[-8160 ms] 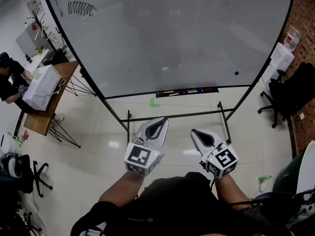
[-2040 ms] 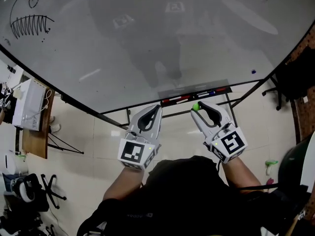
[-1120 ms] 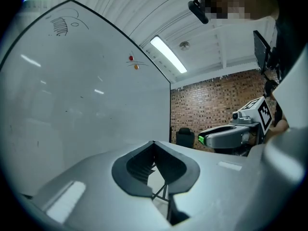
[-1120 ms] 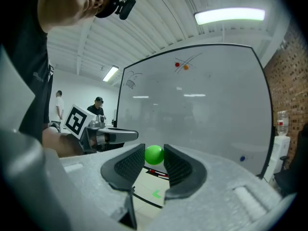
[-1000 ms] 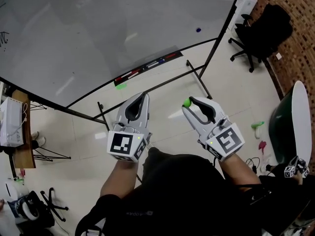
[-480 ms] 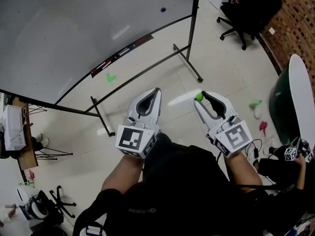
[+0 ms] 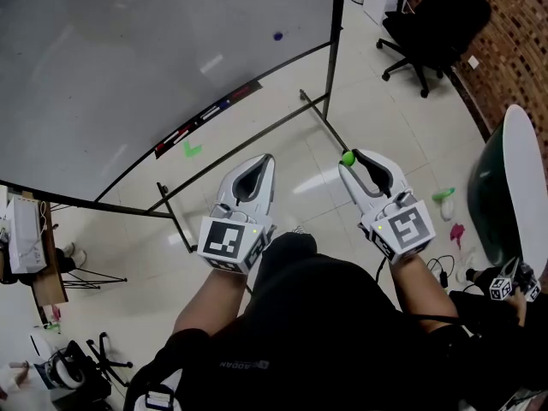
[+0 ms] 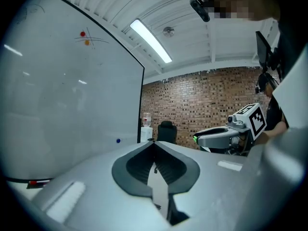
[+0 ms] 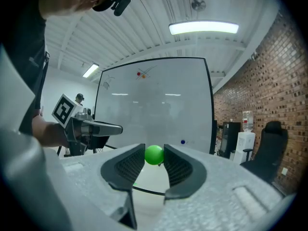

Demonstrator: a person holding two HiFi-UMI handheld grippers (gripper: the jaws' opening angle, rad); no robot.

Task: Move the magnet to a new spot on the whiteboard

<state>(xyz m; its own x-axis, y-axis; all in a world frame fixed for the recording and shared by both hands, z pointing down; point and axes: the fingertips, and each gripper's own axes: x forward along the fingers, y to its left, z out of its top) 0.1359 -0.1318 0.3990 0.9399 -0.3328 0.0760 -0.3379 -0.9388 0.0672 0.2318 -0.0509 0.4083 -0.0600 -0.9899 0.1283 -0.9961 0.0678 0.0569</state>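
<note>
My right gripper (image 7: 349,158) (image 9: 154,154) is shut on a small green ball-shaped magnet (image 7: 348,157) (image 9: 154,154), pinched at the fingertips. It is held over the floor, well short of the whiteboard (image 7: 128,67) (image 9: 154,109). My left gripper (image 7: 265,160) (image 8: 153,142) is shut with nothing in it and hangs level beside the right one. A blue magnet (image 7: 277,35) (image 9: 183,141) sticks low on the board near its right edge. Red and orange magnets (image 9: 140,74) (image 8: 84,37) sit high on the board.
The board stands on a black wheeled frame (image 7: 317,118) with a marker tray (image 7: 205,118). A black office chair (image 7: 428,20) stands at the right by the brick wall (image 7: 522,50). A round green-and-white table (image 7: 509,195) is at the far right. A desk (image 7: 43,264) is at the left.
Over the last second the view has swung, so the whiteboard now lies further up and left. Both grippers have travelled together across the floor. The green magnet stays pinched in the right gripper.
</note>
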